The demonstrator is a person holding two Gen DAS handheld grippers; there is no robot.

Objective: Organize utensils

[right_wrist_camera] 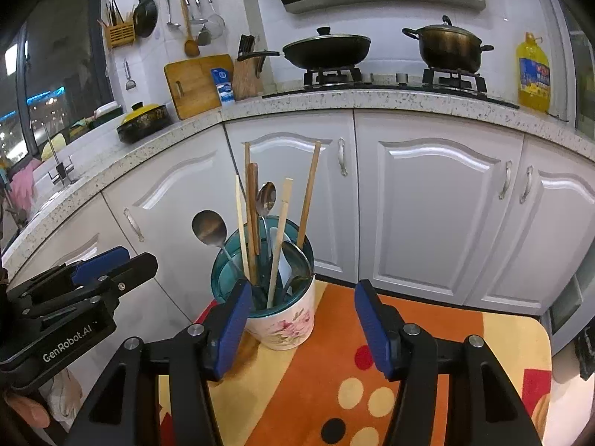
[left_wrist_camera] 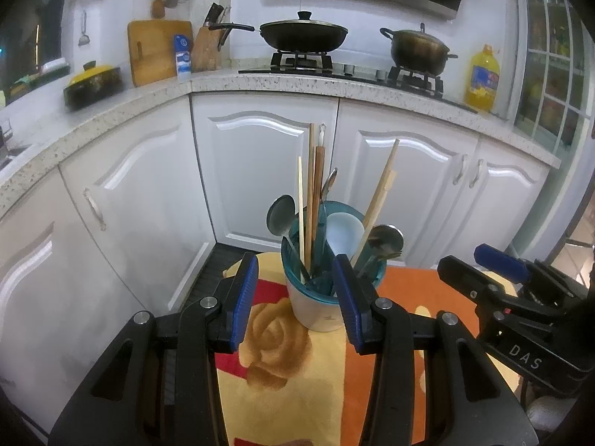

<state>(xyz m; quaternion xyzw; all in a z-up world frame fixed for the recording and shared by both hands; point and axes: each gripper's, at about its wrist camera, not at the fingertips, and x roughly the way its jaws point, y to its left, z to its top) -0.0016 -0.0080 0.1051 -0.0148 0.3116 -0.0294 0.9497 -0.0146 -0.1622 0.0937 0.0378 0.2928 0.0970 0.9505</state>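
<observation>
A white flowered utensil holder (left_wrist_camera: 316, 308) (right_wrist_camera: 282, 327) with a teal insert stands on a table under an orange and yellow cloth (right_wrist_camera: 327, 368). Several wooden chopsticks (left_wrist_camera: 310, 186) and metal spoons (right_wrist_camera: 209, 226) stand upright in it. My left gripper (left_wrist_camera: 297, 290) is open just short of the holder, nothing between its blue pads (left_wrist_camera: 243, 297). From the right wrist view, the left gripper (right_wrist_camera: 130, 260) sits left of the holder, apart from it. My right gripper (right_wrist_camera: 303, 304) is open over the cloth, its left finger beside the holder's near wall, holding nothing. It shows as the right gripper (left_wrist_camera: 472, 260) at the right edge.
White cabinet doors (right_wrist_camera: 427, 204) stand close behind the table. Above them a speckled counter (left_wrist_camera: 279, 83) carries a wok (left_wrist_camera: 303, 35), a pot (left_wrist_camera: 418, 50), an oil bottle (left_wrist_camera: 481, 80), a cutting board (left_wrist_camera: 158, 50) and a knife block (left_wrist_camera: 206, 48). A hand (right_wrist_camera: 26, 412) shows at bottom left.
</observation>
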